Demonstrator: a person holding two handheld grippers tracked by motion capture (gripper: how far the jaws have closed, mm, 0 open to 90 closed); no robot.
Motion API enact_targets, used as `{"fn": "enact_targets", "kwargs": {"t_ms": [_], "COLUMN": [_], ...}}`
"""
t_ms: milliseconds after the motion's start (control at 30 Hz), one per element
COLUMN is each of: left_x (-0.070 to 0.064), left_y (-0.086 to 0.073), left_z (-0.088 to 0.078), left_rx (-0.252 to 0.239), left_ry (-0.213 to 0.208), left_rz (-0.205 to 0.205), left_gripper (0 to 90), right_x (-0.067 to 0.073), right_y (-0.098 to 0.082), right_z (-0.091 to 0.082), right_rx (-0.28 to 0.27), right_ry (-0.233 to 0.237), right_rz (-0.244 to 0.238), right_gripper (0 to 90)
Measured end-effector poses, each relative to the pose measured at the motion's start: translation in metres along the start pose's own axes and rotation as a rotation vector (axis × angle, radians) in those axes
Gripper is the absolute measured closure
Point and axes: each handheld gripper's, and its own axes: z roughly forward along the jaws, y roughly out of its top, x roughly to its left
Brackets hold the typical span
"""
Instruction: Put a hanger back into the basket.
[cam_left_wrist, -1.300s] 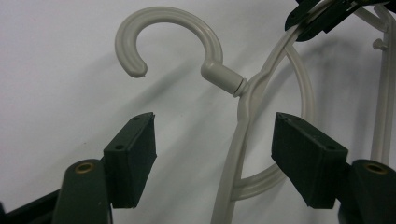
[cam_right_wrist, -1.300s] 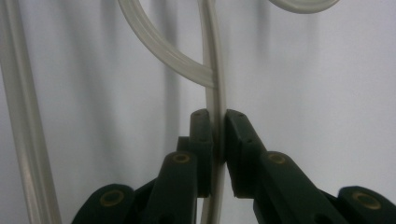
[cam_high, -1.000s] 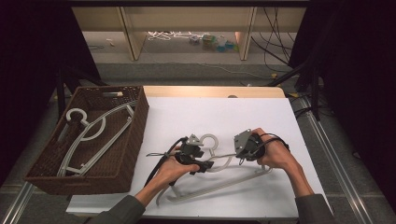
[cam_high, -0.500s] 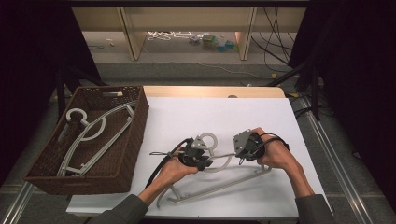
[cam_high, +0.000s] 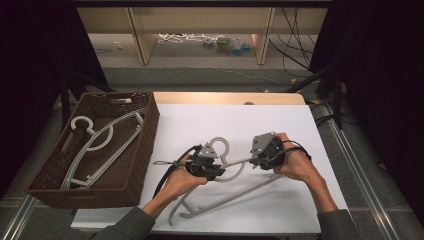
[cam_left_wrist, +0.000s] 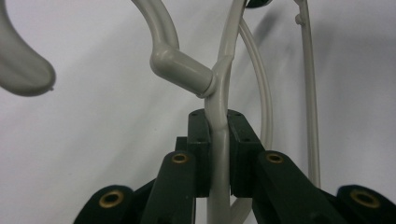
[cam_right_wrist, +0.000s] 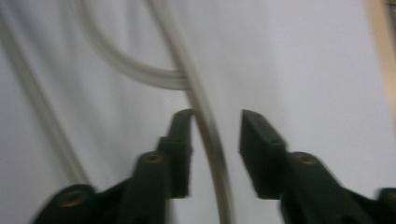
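Left gripper view: left gripper (cam_left_wrist: 218, 135) clamps unmarked grey hanger (cam_left_wrist: 180, 65)

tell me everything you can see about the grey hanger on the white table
The hanger is pale grey and looks like smooth plastic, with a curved hook, two arched shoulder arms and a straight bottom bar. It lies across the white table, right of the basket. The left gripper is shut on one arm just below the hook's neck. The right gripper has just been opening; the other arm runs between its jaws, against one pad and clear of the other.
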Motion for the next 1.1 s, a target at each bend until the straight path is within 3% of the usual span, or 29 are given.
{"fn": "enact_targets", "kwargs": {"t_ms": [33, 67, 100, 133, 300, 400, 467, 533, 567, 700, 833, 900, 967, 1033, 1100], "left_x": [0.002, 0.003, 0.006, 0.008, 0.016, 0.024, 0.028, 0.032, 0.032, 0.038, 0.042, 0.043, 0.044, 0.046, 0.048], "left_y": [-0.001, -0.001, -0.002, -0.003, -0.003, -0.004, -0.006, -0.006, -0.005, 0.002, 0.012, 0.017, 0.019, 0.021, 0.021], "left_z": [-0.004, -0.006, -0.01, -0.013, -0.028, -0.039, -0.047, -0.057, -0.06, -0.079, -0.097, -0.106, -0.112, -0.119, -0.124], "left_rx": [-0.012, -0.012, -0.019, -0.022, -0.066, -0.096, -0.122, -0.139, -0.156, -0.191, -0.225, -0.231, -0.238, -0.26, -0.27], "left_ry": [0.008, 0.008, 0.012, 0.025, 0.058, 0.071, 0.072, 0.073, 0.075, 0.083, 0.092, 0.094, 0.09, 0.093, 0.072], "left_rz": [-0.008, -0.011, -0.019, -0.025, -0.076, -0.11, -0.15, -0.162, -0.178, -0.203, -0.224, -0.231, -0.234, -0.246, -0.265], "left_gripper": [81.5, 81.5, 81.5, 81.5, 81.5, 81.5, 81.5, 81.5, 81.5, 81.5, 81.5, 81.5, 81.5, 81.5, 81.5], "right_x": [-0.004, -0.005, -0.005, -0.006, -0.005, 0.001, 0.006, 0.011, 0.014, 0.026, 0.038, 0.045, 0.048, 0.05, 0.052], "right_y": [0.001, 0.002, 0.002, 0.003, 0.003, -0.002, -0.006, -0.01, -0.012, -0.015, -0.018, -0.019, -0.022, -0.024, -0.026], "right_z": [-0.006, -0.011, -0.014, -0.017, -0.027, -0.031, -0.034, -0.036, -0.037, -0.04, -0.04, -0.037, -0.036, -0.034, -0.035], "right_rx": [-0.024, -0.066, -0.085, -0.156, -0.293, -0.37, -0.395, -0.42, -0.432, -0.467, -0.503, -0.509, -0.514, -0.546, -0.543], "right_ry": [-0.026, -0.058, -0.068, -0.1, -0.194, -0.212, -0.255, -0.281, -0.272, -0.312, -0.328, -0.326, -0.315, -0.342, -0.34], "right_rz": [0.018, 0.087, 0.124, 0.195, 0.374, 0.497, 0.525, 0.573, 0.608, 0.617, 0.605, 0.626, 0.632, 0.622, 0.62], "right_gripper": [55.0, 49.9, 47.0, 44.1, 32.4, 27.9, 26.3, 21.7, 21.6, 18.5, 18.4, 18.3, 18.0, 17.7, 17.5]}}
